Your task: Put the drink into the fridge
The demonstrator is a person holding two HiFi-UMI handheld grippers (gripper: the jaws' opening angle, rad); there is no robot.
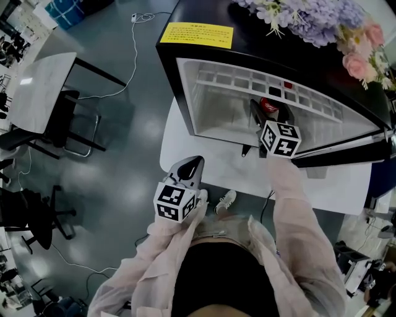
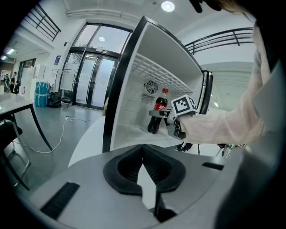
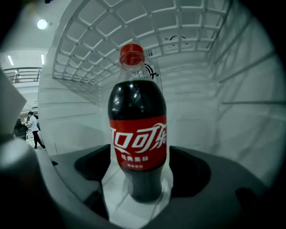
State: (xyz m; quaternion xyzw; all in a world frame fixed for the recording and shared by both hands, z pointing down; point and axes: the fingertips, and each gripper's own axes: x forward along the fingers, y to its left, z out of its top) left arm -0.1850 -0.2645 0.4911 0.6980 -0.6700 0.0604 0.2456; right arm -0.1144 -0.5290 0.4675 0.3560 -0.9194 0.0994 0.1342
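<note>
A cola bottle (image 3: 138, 129) with a red cap and red label stands upright on the floor of the open white fridge (image 1: 185, 93). My right gripper (image 3: 140, 179) reaches into the fridge, its jaws wide on either side of the bottle's lower half, with a slim gap showing on the right side. The head view shows the bottle (image 1: 269, 105) just beyond the right gripper (image 1: 270, 114). From the left gripper view the bottle (image 2: 159, 112) sits between the right gripper's fingers (image 2: 154, 114). My left gripper (image 1: 193, 164) hangs outside the fridge, its pads (image 2: 134, 167) together on nothing.
A wire shelf (image 3: 111, 36) spans the fridge above the bottle. Artificial flowers (image 1: 322, 18) lie on the black fridge top beside a yellow label (image 1: 197, 34). A white panel (image 1: 179, 148) stands out below the fridge opening. A grey table (image 1: 43, 86), chairs and a floor cable (image 1: 133, 56) are on the left.
</note>
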